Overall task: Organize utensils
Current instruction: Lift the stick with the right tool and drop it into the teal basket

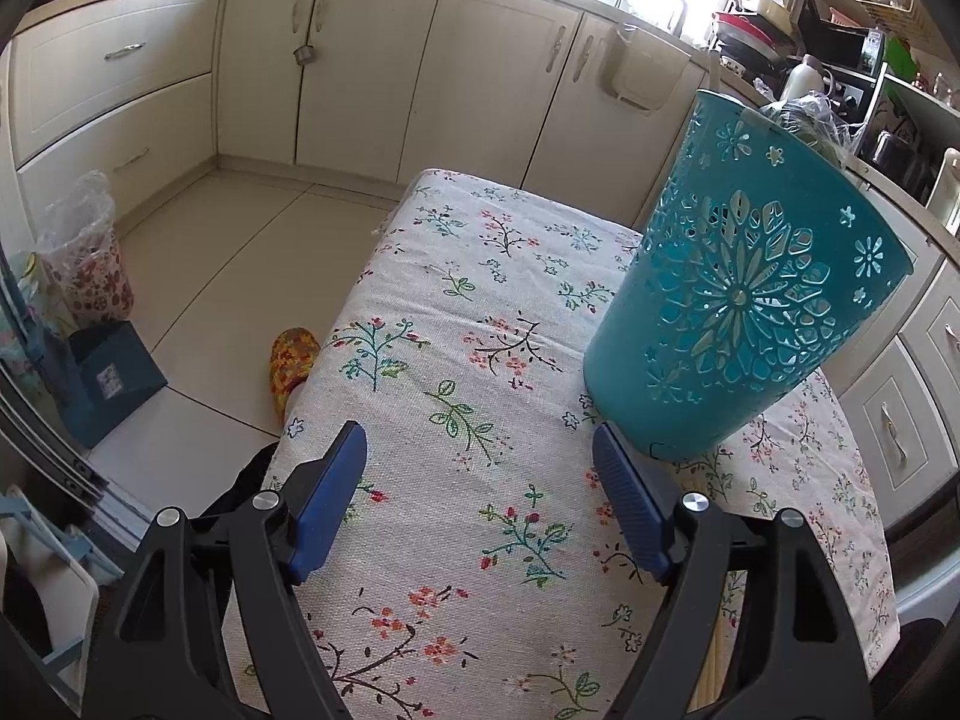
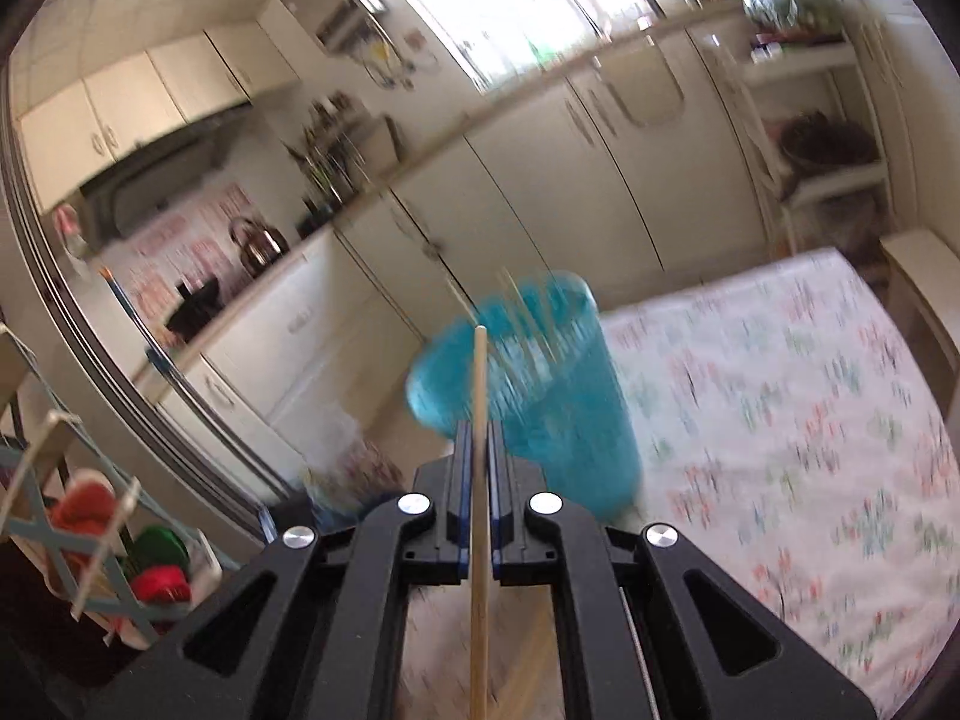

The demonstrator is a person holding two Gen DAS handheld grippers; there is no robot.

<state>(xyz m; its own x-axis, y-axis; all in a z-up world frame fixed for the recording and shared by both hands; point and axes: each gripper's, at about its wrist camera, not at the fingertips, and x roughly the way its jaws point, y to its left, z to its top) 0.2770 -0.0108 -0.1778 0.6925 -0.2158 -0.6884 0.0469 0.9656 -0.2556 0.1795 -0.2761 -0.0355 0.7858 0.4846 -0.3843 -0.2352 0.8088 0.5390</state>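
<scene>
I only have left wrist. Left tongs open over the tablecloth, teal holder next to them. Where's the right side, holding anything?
Observer: Right tongs are shut on a single wooden chopstick; it runs straight out between the pads.
Operator: Where's it pointing?
Observer: The chopstick's tip lines up with the teal holder, near its rim. That view is motion-blurred, so I can't say how close it is.
Operator: Anything in the holder already? I only see the outside.
Observer: Thin light sticks seem to rise above its rim in the right view, but too blurred to be sure.
Operator: Holder on the table?
Observer: Yes, standing on the floral tablecloth, near the table's left edge in that view.
</scene>
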